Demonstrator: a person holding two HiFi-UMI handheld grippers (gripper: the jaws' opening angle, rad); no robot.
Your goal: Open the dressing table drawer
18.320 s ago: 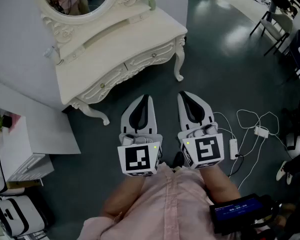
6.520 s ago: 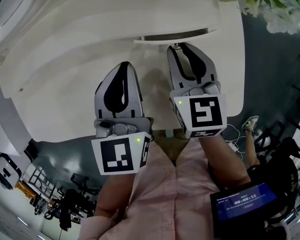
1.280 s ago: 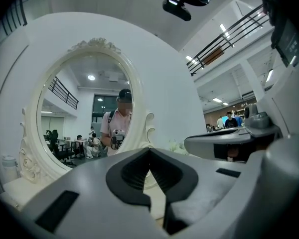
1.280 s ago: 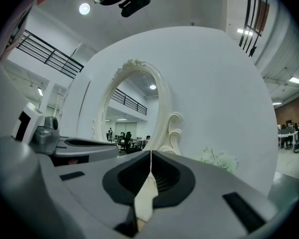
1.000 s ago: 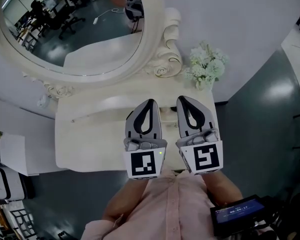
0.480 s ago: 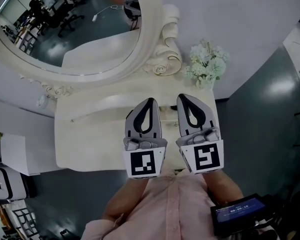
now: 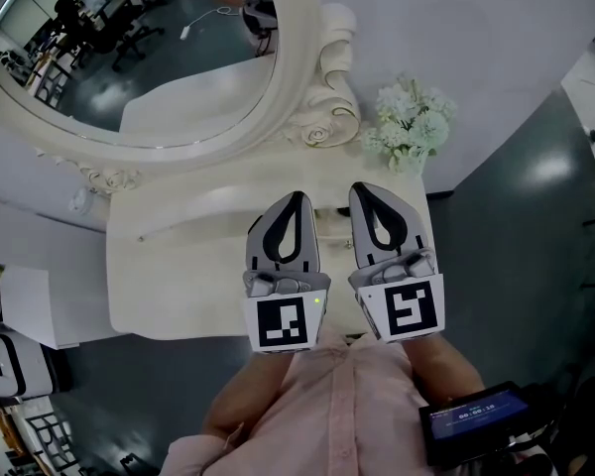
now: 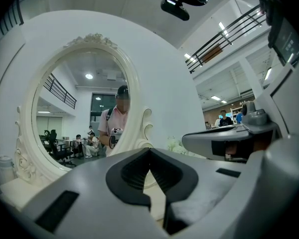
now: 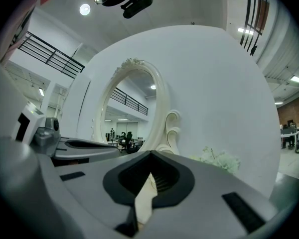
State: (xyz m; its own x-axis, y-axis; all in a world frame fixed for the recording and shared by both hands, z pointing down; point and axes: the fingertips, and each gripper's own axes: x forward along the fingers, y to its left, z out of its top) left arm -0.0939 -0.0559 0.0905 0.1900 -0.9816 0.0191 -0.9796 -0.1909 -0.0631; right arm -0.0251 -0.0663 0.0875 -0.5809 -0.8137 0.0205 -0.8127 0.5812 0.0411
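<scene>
Two closed, empty pairs of jaws: my grey left gripper [image 7: 290, 202] and right gripper [image 7: 371, 191] sit mid-frame. The cream carved dressing table [image 7: 169, 284] spreads beneath them.

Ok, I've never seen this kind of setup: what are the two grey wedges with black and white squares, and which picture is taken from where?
No robot here: a person in a pink shirt holds two grey tools, the left hand-held gripper and the right hand-held gripper. The squared cubes are part of them. The top-down picture comes from a camera on the person's head; the other two come from cameras riding on each one, looking along its jaws. Both pairs of jaws are closed and hold nothing. Below them is a cream carved dressing table with an oval mirror and a bunch of white flowers beside the mirror. Its drawer front is not in view.
</scene>
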